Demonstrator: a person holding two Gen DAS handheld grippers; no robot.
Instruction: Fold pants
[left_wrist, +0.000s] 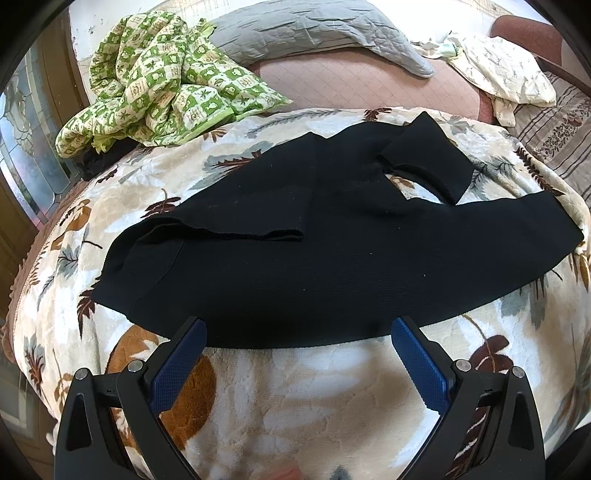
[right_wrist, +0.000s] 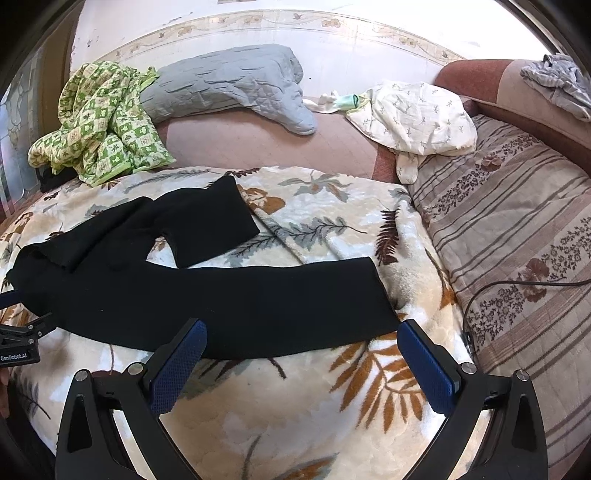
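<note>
Black pants (left_wrist: 314, 258) lie spread on a leaf-patterned blanket (left_wrist: 295, 387) on the bed. The waistband is at the left in the left wrist view; one leg runs right, the other is bent back at the far side. My left gripper (left_wrist: 298, 330) is open and empty, its fingertips at the near edge of the pants. In the right wrist view the pants (right_wrist: 221, 291) stretch from left to right. My right gripper (right_wrist: 301, 332) is open and empty, its fingertips at the near edge of the straight leg close to its cuff. The left gripper (right_wrist: 22, 332) shows at that view's left edge.
A green checked quilt (left_wrist: 159, 77) and a grey quilted cover (left_wrist: 314, 33) lie at the back. A cream floral cloth (right_wrist: 413, 118) sits at the back right. A striped floral bedspread (right_wrist: 517, 240) with a black cable (right_wrist: 517, 288) lies to the right.
</note>
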